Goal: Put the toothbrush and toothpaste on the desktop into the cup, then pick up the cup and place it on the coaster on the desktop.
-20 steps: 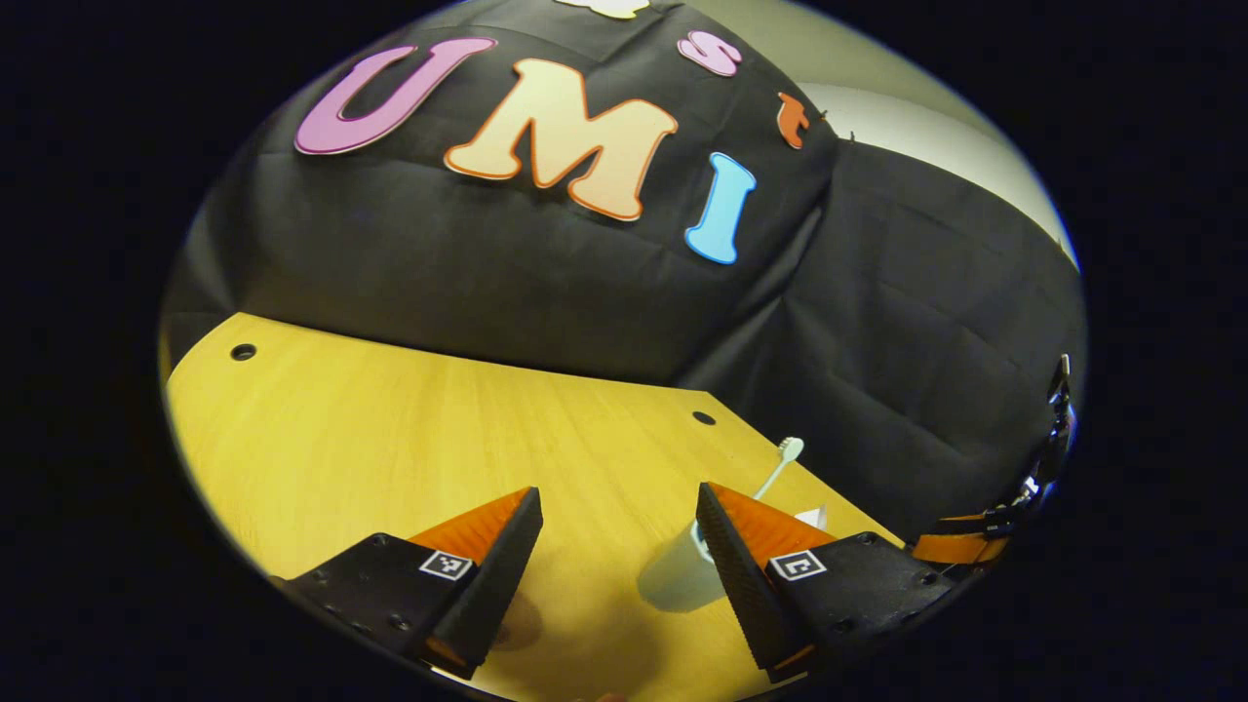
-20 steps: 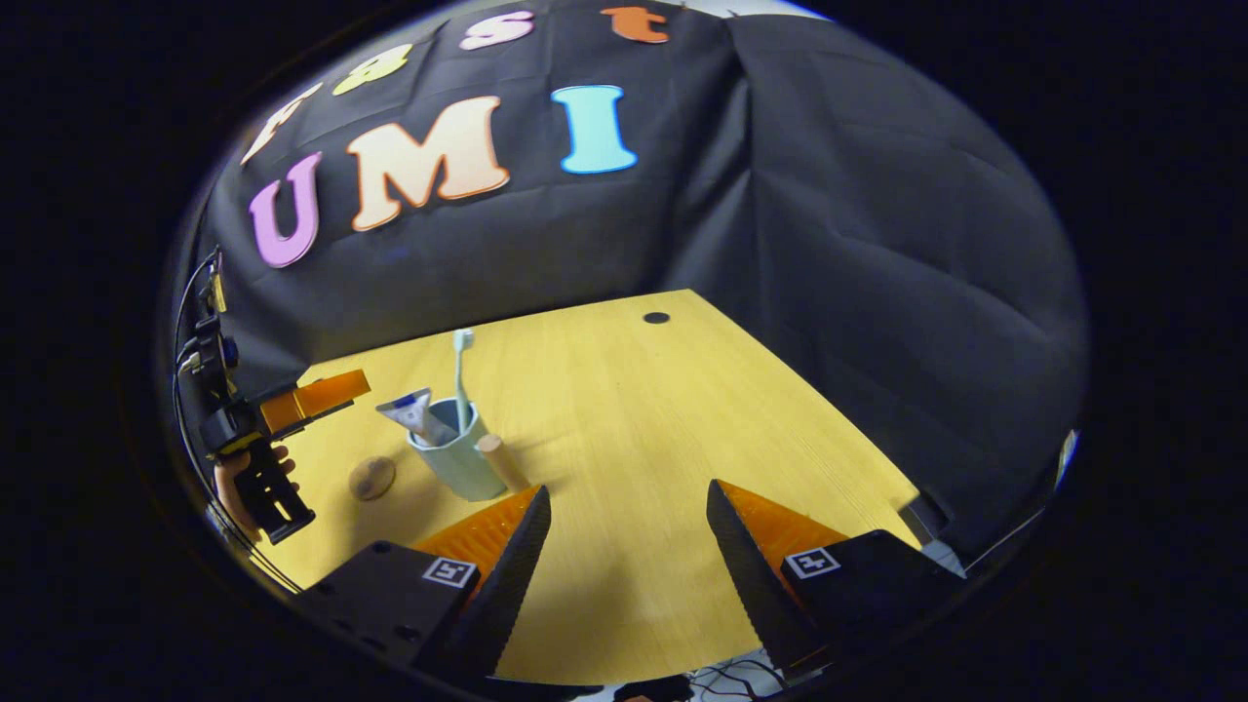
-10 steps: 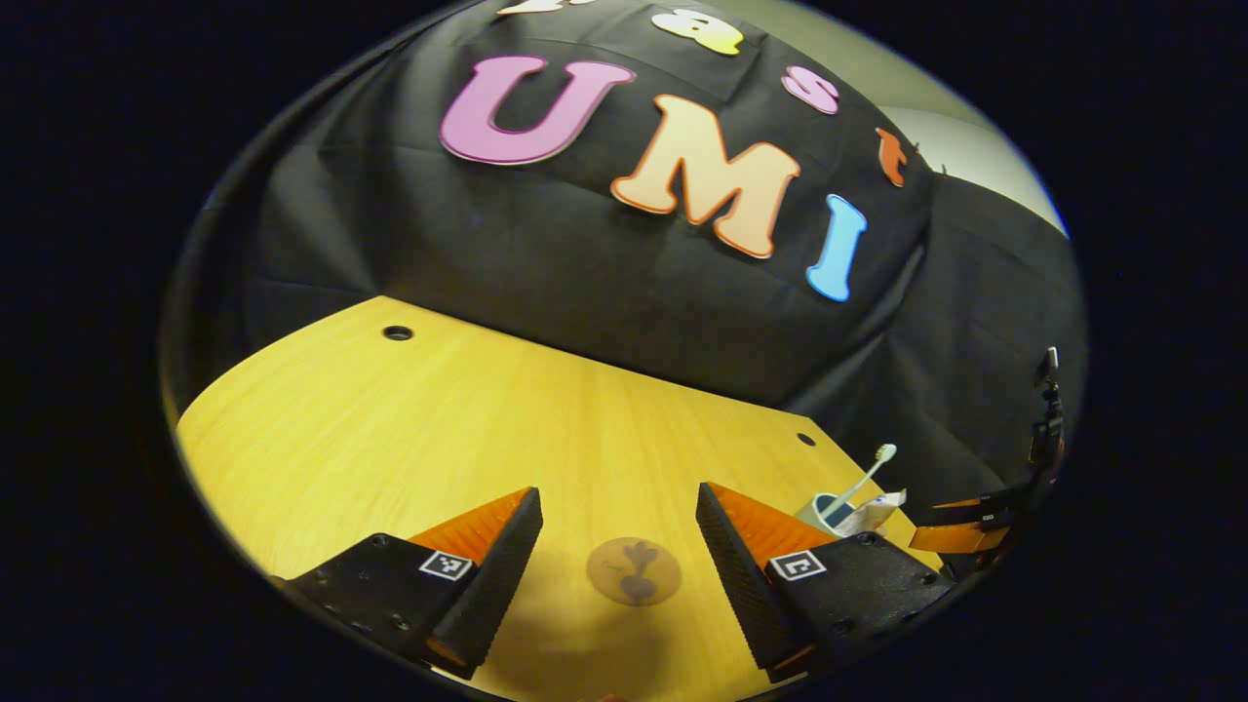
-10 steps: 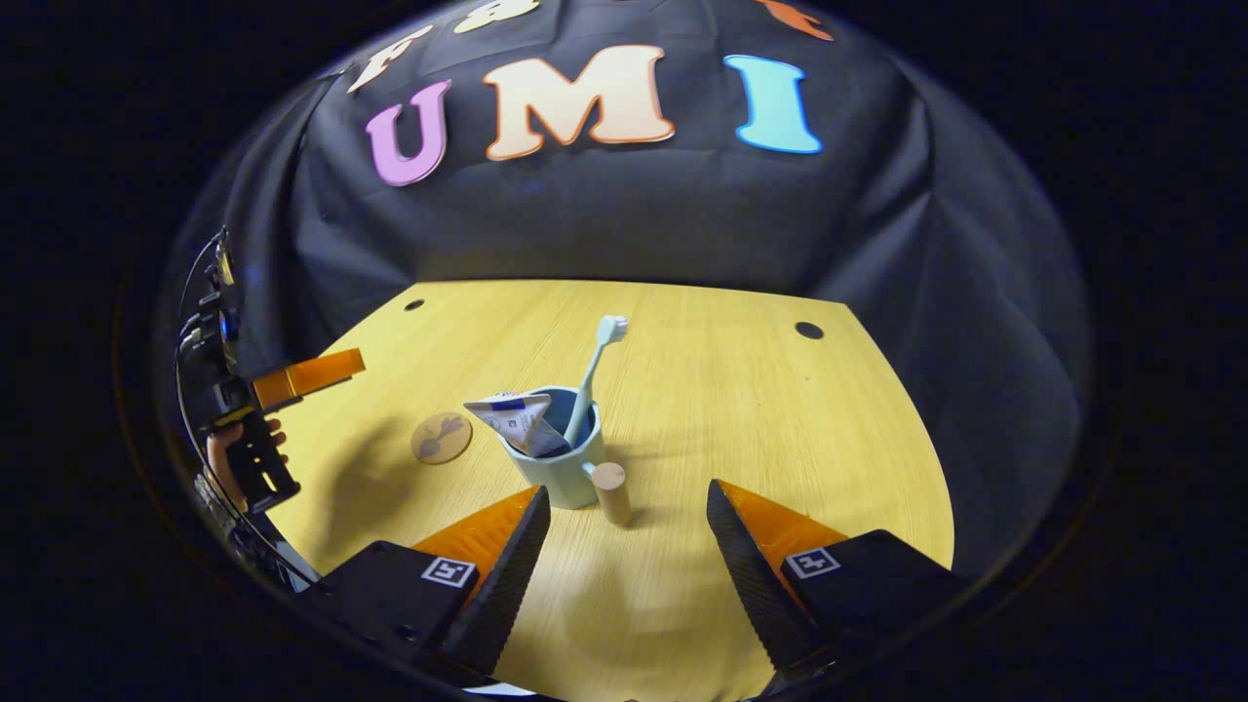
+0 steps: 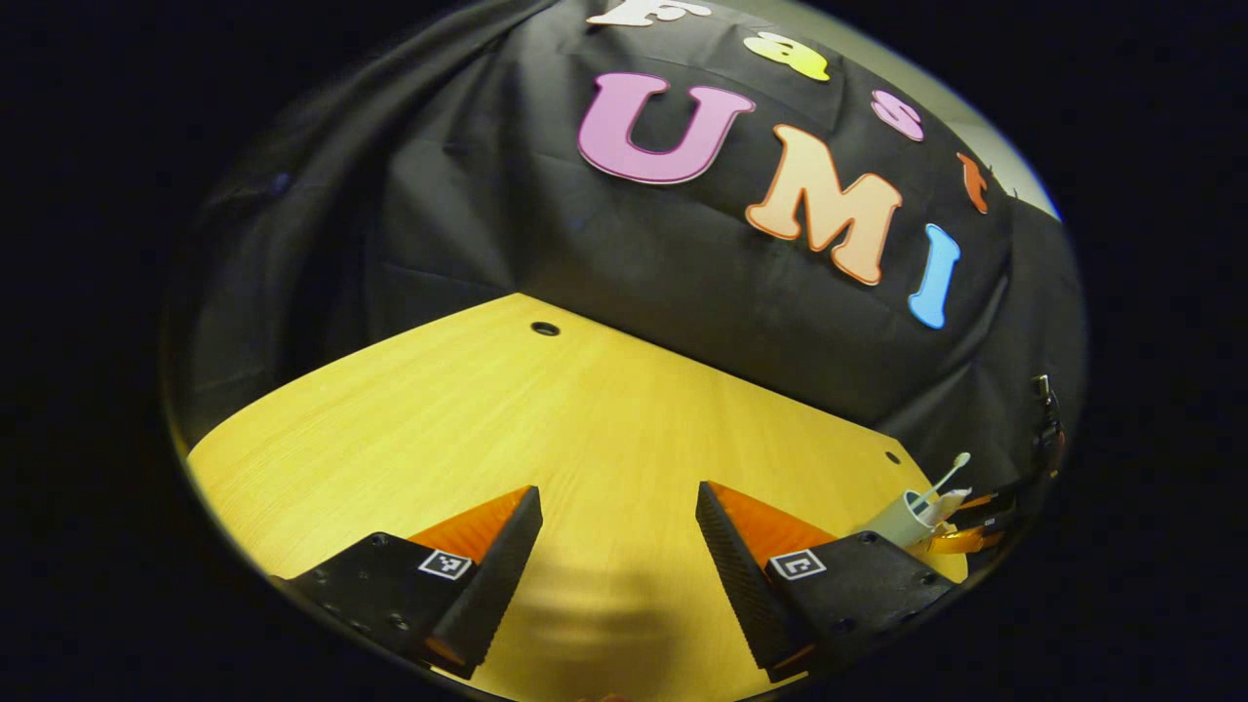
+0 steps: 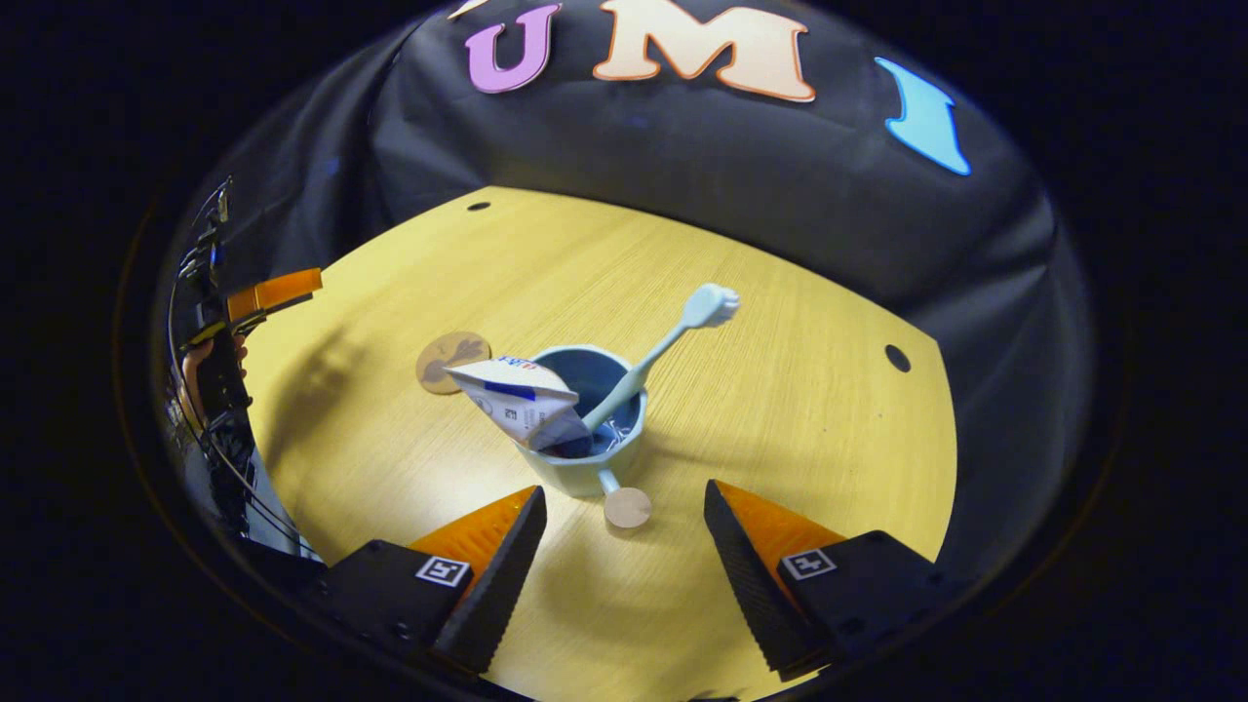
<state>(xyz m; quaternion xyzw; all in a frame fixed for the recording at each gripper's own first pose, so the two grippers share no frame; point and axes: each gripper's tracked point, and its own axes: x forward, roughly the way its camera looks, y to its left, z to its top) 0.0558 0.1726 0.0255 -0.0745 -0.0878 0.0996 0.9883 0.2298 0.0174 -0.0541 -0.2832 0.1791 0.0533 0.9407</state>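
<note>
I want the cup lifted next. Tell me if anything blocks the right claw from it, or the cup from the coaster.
Nothing visible does. The right claw is open with bare desktop before the cup. The coaster lies flat just beyond the cup, with nothing on it.

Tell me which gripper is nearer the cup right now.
Right. The right gripper hangs open just short of the cup, its wooden handle knob between the fingers. The left gripper is off to the cup's side, aimed at bare desktop.
</note>
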